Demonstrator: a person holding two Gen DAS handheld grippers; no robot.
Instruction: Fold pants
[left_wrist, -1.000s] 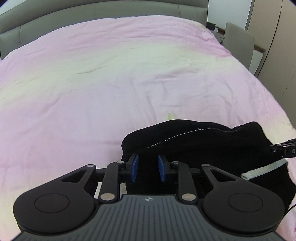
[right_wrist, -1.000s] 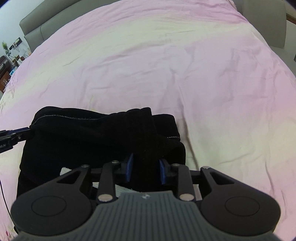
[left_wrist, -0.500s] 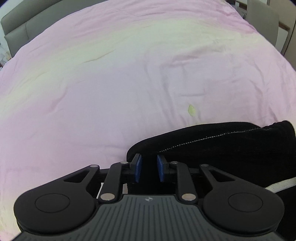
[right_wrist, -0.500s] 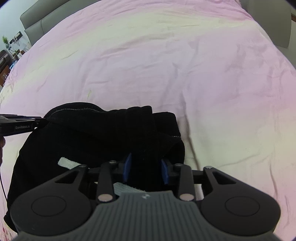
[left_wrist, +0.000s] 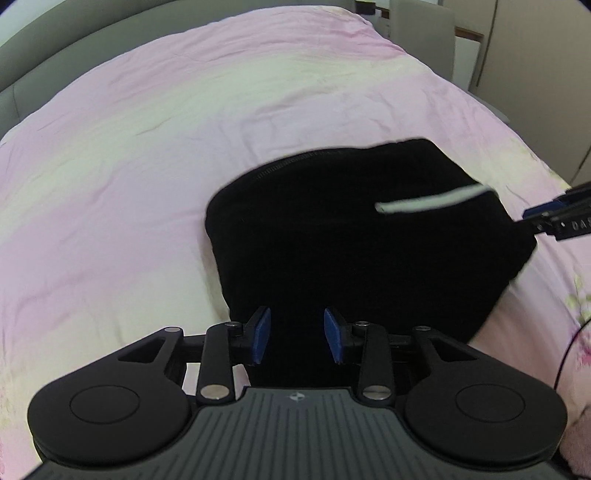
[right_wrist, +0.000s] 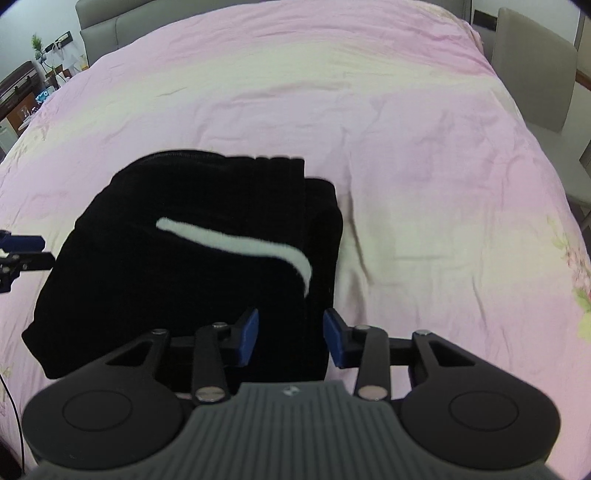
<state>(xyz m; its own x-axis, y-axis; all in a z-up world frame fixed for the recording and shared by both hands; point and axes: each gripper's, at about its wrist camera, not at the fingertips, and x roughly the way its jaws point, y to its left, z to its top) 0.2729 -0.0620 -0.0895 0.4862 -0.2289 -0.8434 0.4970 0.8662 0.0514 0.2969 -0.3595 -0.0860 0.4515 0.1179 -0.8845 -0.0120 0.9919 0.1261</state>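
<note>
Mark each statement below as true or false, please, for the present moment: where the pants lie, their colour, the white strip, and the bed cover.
1. The black pants lie as a folded bundle on the pink bed cover. True.
2. A white strip shows on top of the pants. True.
3. The pants are spread flat at full length, both legs straight. False: they are gathered into one compact bundle.
4. The bed cover is plain blue. False: it is pink with pale yellow bands.
5. A grey chair stands beside the bed. True.
6. The pants hang over the chair. False: they rest on the bed cover, apart from the chair.
</note>
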